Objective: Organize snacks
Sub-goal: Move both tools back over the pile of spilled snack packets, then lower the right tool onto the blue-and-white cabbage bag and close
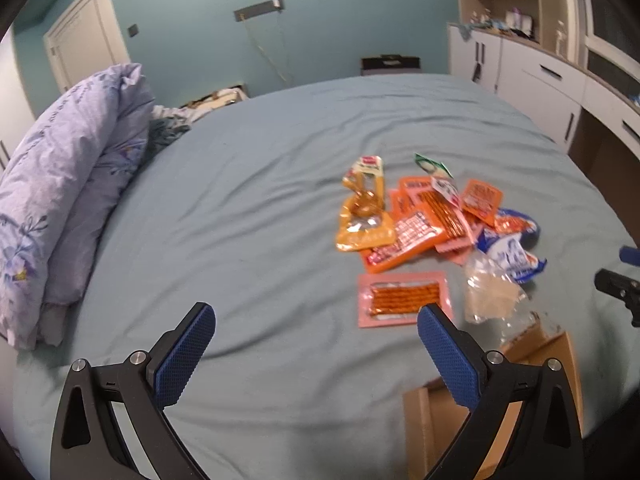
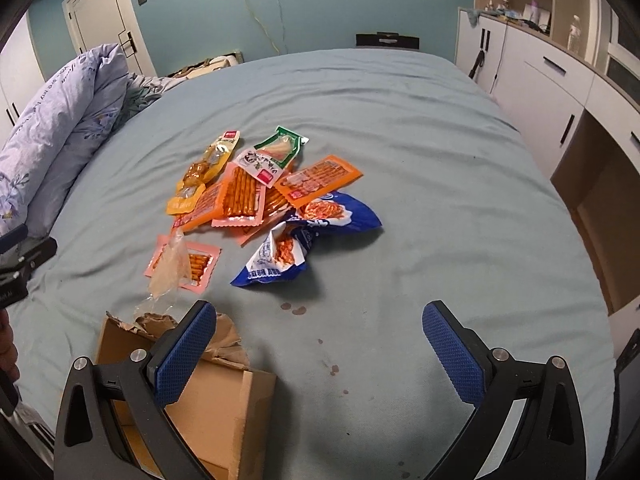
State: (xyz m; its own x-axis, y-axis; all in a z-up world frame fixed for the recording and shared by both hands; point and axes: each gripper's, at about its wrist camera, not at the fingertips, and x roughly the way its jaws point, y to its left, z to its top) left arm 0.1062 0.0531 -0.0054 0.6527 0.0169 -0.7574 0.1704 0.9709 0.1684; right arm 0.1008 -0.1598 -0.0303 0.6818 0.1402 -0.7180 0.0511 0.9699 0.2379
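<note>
Snack packets heaped on the bed, both grippers spread and holding nothing

Left wrist view: our left gripper (image 1: pixel 316 356) hangs above the blue-grey bedsheet (image 1: pixel 260 184) with its blue pads wide apart and nothing between them. Ahead and to the right lies the snack pile (image 1: pixel 424 216). A pink packet of orange sticks (image 1: pixel 404 299) lies by itself nearest us, just beyond the right finger. A crumpled clear plastic bag (image 1: pixel 490 290) sits to its right, partly over the open cardboard box (image 1: pixel 536 360), whose near corner the right finger hides. A bundled lilac duvet (image 1: pixel 68 184) runs along the left side, well apart from the snacks. The other gripper shows only as a dark tip at the right edge.

Right wrist view: our right gripper (image 2: pixel 320 354) is likewise spread and empty. The cardboard box (image 2: pixel 224 396) is behind its left finger, flaps torn. The clear bag (image 2: pixel 170 264) overlaps the pink packet (image 2: pixel 200 262). Two blue packets (image 2: pixel 280 256) lie crumpled at the near side of the pile. White cabinets (image 2: pixel 536 92) line the right wall.
</note>
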